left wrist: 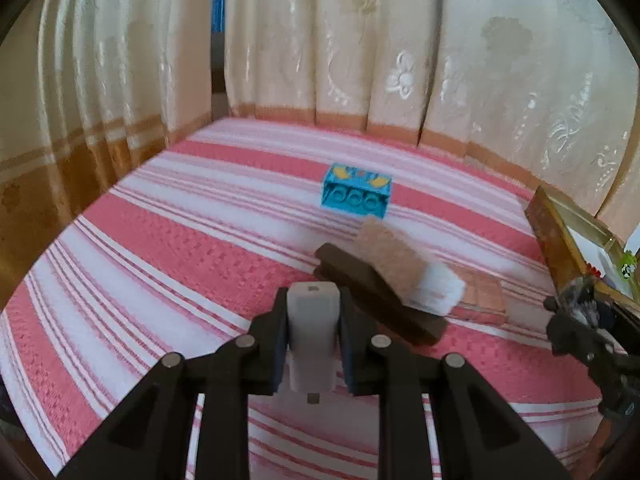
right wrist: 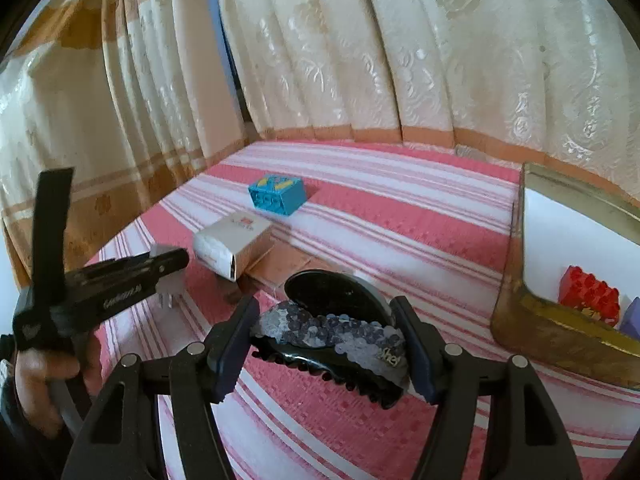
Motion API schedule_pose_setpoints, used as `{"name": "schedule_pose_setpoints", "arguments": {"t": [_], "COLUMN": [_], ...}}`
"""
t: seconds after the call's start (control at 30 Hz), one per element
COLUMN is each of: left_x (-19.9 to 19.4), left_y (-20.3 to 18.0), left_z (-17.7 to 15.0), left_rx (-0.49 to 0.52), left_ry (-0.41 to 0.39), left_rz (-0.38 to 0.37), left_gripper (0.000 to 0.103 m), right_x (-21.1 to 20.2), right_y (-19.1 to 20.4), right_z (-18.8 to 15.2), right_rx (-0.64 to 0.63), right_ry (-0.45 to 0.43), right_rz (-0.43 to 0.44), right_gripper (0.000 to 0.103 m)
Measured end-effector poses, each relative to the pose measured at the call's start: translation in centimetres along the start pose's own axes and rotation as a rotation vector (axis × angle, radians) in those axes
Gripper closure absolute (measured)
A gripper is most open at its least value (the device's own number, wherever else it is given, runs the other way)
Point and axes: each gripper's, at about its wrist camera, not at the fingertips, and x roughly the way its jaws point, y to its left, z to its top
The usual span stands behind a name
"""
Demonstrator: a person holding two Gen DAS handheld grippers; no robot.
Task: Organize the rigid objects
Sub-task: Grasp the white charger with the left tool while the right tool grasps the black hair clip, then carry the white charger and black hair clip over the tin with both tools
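Note:
My left gripper (left wrist: 313, 340) is shut on a white plug adapter (left wrist: 312, 332), held above the pink striped cloth (left wrist: 180, 248); the same gripper and adapter (right wrist: 168, 276) show at the left of the right wrist view. My right gripper (right wrist: 328, 344) is shut on a black sequinned hair claw clip (right wrist: 336, 336). A blue toy brick (left wrist: 357, 192) lies further back on the cloth, also in the right wrist view (right wrist: 278, 194). A small white and tan carton (right wrist: 232, 246) with an open flap lies between the brick and the grippers; it shows blurred in the left wrist view (left wrist: 396, 268).
A gold-rimmed tray (right wrist: 520, 320) stands at the right and holds a red brick (right wrist: 588, 294) and a purple piece (right wrist: 632, 316). Its edge shows in the left wrist view (left wrist: 560, 232). Cream curtains (right wrist: 360, 60) hang close behind and to the left.

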Motion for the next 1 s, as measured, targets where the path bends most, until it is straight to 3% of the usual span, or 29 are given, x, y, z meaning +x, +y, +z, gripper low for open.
{"name": "schedule_pose_setpoints", "arguments": {"t": [0.17,0.6,0.7,0.83,1.0], "left_x": [-1.9,-3.8,-4.1,-5.3,-6.2], "left_y": [-1.9,-7.2,-6.8,-5.5,-5.7], "left_z": [-0.4,-0.9,-1.0,-1.3,-1.6], "left_rx": [0.03,0.126,0.111,0.073,0.097], "left_ry": [-0.077,-0.127,-0.125,-0.149,-0.191], "left_rz": [0.008,-0.037,-0.087,-0.23,-0.241], "left_gripper": [0.083,0.083,0.083,0.083,0.083], "right_x": [-0.7,-2.7,-3.0,-3.5,-3.7], "right_y": [-0.4,-2.0,-2.2,-2.3,-2.4], "right_z": [0.4,0.3,0.3,0.2,0.3], "right_rx": [0.012,0.026,0.032,0.033,0.034], "right_ry": [-0.035,-0.093,-0.1,-0.115,-0.126], "right_rz": [0.001,-0.021,-0.026,-0.03,-0.031], "right_gripper": [0.034,0.034,0.034,0.034,0.034]}}
